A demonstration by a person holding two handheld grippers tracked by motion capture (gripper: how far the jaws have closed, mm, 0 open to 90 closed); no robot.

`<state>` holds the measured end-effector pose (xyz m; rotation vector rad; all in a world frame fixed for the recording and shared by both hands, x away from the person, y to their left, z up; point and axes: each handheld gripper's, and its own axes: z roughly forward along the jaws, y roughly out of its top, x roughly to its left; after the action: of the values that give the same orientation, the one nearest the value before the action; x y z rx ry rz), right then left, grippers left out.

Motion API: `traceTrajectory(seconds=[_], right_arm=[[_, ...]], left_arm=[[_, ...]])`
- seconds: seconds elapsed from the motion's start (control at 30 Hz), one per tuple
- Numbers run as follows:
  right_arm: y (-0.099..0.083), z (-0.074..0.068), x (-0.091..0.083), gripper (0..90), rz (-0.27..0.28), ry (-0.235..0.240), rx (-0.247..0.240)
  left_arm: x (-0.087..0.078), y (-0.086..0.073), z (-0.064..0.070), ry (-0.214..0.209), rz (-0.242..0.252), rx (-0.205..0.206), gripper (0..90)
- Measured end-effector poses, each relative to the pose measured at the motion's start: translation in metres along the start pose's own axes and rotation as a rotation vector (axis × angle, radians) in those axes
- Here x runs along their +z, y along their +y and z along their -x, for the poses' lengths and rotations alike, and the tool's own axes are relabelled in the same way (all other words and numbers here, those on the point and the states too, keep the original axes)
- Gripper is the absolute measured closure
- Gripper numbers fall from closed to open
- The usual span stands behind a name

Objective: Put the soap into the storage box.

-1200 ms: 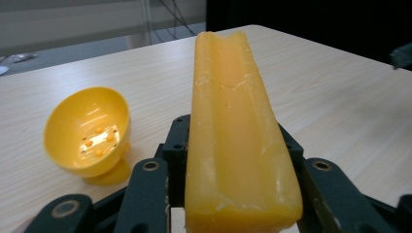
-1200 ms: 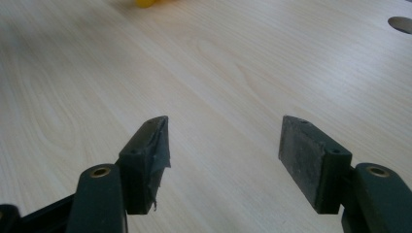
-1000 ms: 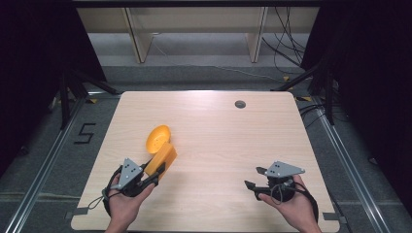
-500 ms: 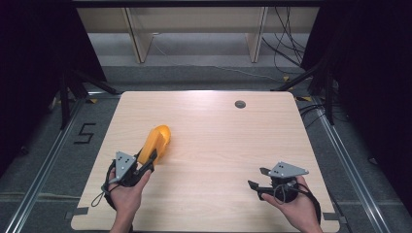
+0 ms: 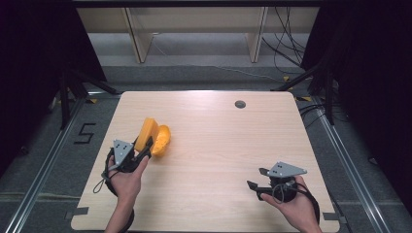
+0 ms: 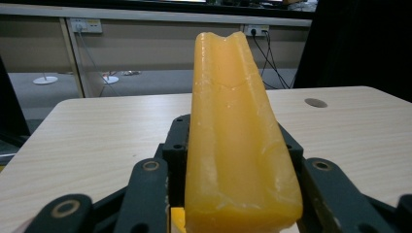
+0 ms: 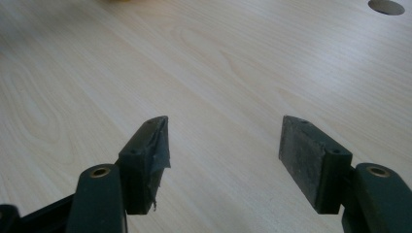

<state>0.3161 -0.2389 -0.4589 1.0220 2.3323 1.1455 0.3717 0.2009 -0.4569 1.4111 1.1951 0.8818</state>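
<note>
While my left gripper (image 5: 145, 145) clamps the orange waxy foam-like folded piece (image 6: 240, 141) upright above the left part of the light wooden table (image 5: 218, 145), I judge this the carrying step; next comes a gentle set-down. My right gripper (image 7: 223, 145) rests wide apart, holding nothing. The piece looks glossy, creased, soft.

Bare table (image 5: 218, 145) lies open between the grippers; nothing blocks passage.

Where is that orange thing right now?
In the high view the orange piece is at the table's left side, clamped in the left gripper, beside a second orange piece.
</note>
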Motion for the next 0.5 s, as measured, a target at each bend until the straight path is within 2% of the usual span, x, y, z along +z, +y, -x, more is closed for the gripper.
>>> traceTrajectory(seconds=[0.03,0.27,0.47,0.5], right_arm=[[0.000,0.001,0.000,35.9,0.003,-0.001,-0.011],[0.000,0.001,0.001,35.5,-0.001,0.004,-0.007],[0.000,0.001,0.001,35.2,-0.004,0.010,-0.013],[0.000,0.000,0.001,35.2,-0.007,0.010,-0.002]], left_arm=[[0.005,0.000,-0.001,0.006,-0.004,0.002,60.6],[0.023,-0.007,0.000,0.005,-0.027,0.007,60.6],[0.034,-0.015,0.001,0.010,-0.061,0.016,60.6],[0.035,-0.016,0.001,0.009,-0.066,0.015,60.6]])
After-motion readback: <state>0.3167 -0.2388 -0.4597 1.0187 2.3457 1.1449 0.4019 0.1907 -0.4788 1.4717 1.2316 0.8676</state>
